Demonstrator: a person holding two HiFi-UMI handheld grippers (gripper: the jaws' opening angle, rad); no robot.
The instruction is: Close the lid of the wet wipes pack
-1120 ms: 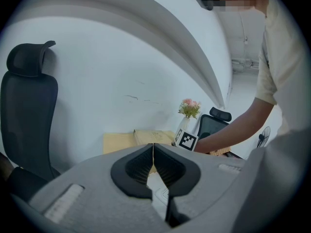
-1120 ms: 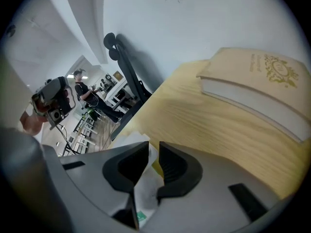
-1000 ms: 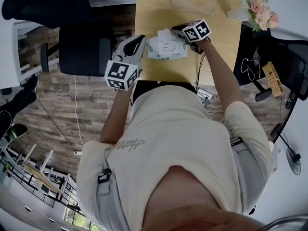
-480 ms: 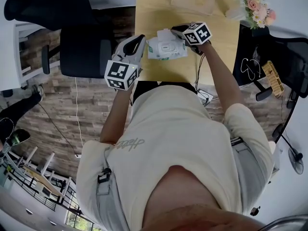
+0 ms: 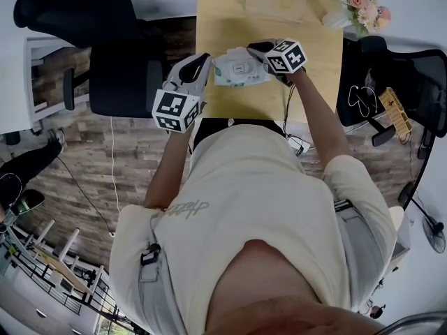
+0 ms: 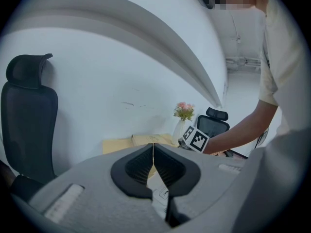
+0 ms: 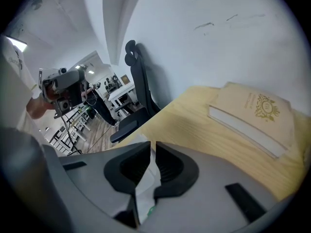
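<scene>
Clenched left claw (image 5: 204, 61) and right claw (image 5: 255, 47) flank the wet wipes pack (image 5: 241, 70); its lid likely needs pressing shut.

An office: a light wooden desk (image 5: 218, 19), black swivel chairs (image 5: 119, 72) off its edges, a wood-plank floor (image 5: 91, 173), more workstations (image 7: 116, 93) beyond.

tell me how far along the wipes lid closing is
Done: wet wipes pack flanked. In hand: right hand-held gripper, jaws nearly together, at its right end; left hand-held gripper, jaws together, at its left edge. Left: whether it's snapped shut isn't visible.
</scene>
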